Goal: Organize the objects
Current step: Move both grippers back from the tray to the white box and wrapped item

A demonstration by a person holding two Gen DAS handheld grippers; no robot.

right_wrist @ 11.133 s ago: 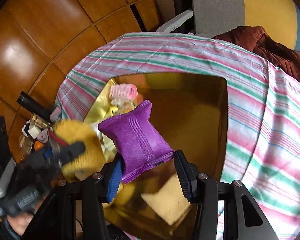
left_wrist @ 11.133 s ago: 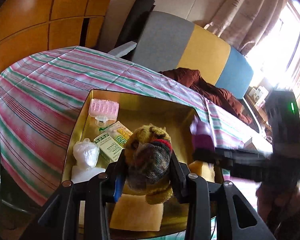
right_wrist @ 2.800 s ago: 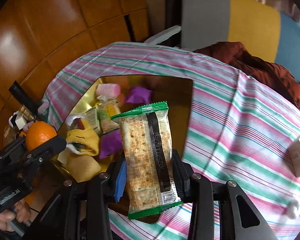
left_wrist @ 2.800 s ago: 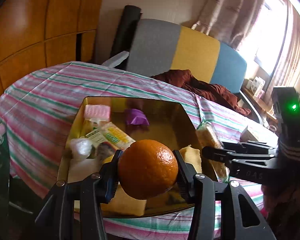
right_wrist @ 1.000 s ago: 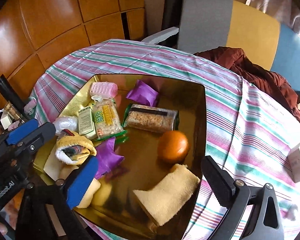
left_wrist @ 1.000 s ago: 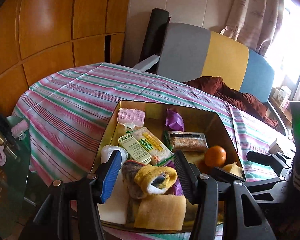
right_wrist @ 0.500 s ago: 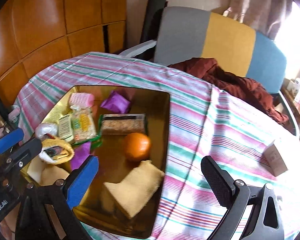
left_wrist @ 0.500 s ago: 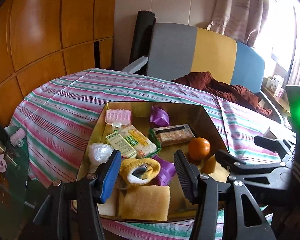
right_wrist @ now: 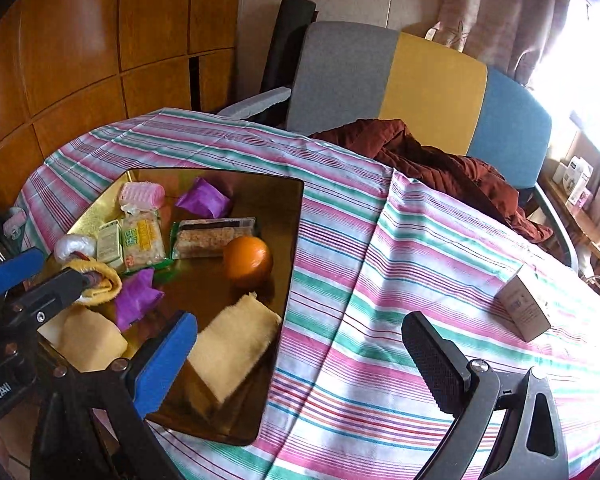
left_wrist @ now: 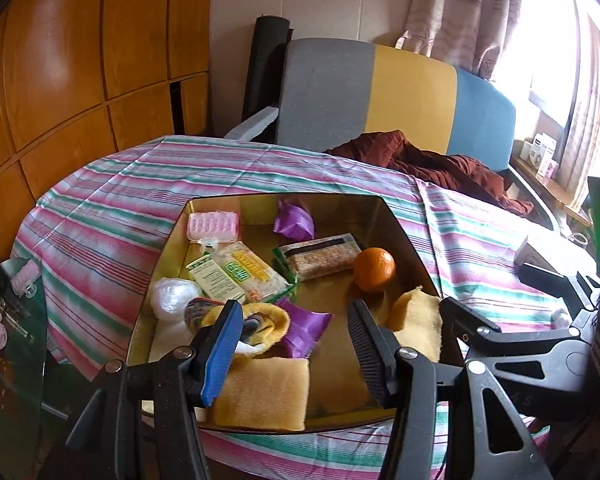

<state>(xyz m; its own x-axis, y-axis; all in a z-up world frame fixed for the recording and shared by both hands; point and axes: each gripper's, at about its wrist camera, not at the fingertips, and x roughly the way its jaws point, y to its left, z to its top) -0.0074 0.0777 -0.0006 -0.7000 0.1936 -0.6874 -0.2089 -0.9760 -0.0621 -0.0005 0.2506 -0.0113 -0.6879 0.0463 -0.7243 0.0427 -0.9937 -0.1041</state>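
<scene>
Both claws are empty right now. Our left claw (left_wrist: 296,340) hangs wide over the near end of the gold tray (left_wrist: 404,236), and our right claw (right_wrist: 300,356) is spread even wider, off to the tray's right side above the striped tablecloth (right_wrist: 380,280).

Everything's sitting in the tray: an orange (left_wrist: 374,269) near the right wall, a cracker packet (left_wrist: 320,256) just left of it, two purple packets (left_wrist: 294,220) (one at the far end, one near the front), a pink roller (left_wrist: 214,227) in the far left corner, and a green-and-yellow snack pack (left_wrist: 236,276) beside it. A rolled yellow sock (left_wrist: 260,322) sits right under our left claw, with a white plastic ball (left_wrist: 172,300) to its left. Two yellow sponges (left_wrist: 260,392) lie at the near edge.

One small cardboard box (right_wrist: 524,308) sits out on the table, well apart from the tray.
</scene>
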